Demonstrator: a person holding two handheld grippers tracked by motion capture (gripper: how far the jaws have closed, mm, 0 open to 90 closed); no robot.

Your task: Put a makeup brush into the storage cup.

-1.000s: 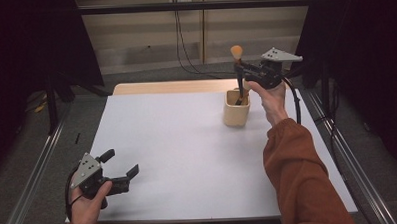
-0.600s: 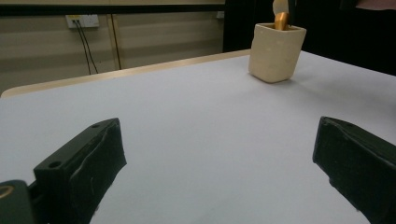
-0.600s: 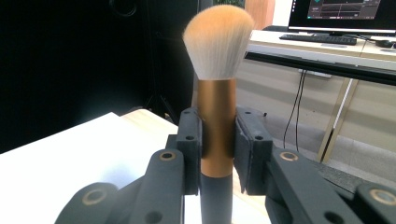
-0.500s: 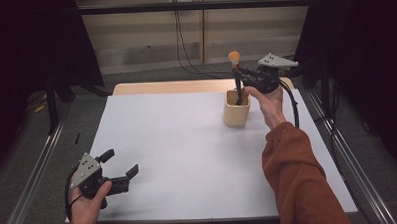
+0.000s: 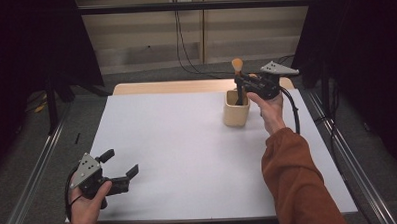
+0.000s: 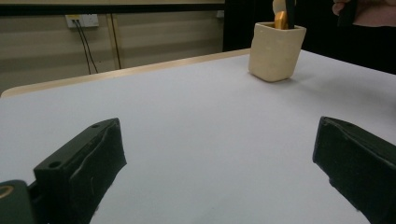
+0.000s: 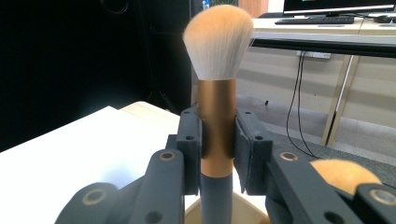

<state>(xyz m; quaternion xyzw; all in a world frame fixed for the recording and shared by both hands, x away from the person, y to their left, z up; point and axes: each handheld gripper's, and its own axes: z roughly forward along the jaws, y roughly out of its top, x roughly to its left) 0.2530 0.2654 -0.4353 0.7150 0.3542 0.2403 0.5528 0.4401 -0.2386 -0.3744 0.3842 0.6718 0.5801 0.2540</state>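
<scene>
White table (image 5: 188, 157) spans scene. Right gripper (image 5: 241, 83) at far right, above cup, jaws pinching brush (image 7: 216, 93) on copper ferrule, bristles up, handle end dipping into cup. Left gripper (image 5: 119, 167) at near left edge, jaws spread wide, nothing between. Beige cup (image 5: 236, 108) upright at far right; second brush (image 7: 343, 173) inside.

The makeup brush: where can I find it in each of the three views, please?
High view: the makeup brush stands upright at upper right, held by the right gripper above the beige cup.
Left gripper view: its gold band shows at the top edge, inside the cup.
Right gripper view: the brush is central, clamped.
Shared landmark: the cup.
</scene>
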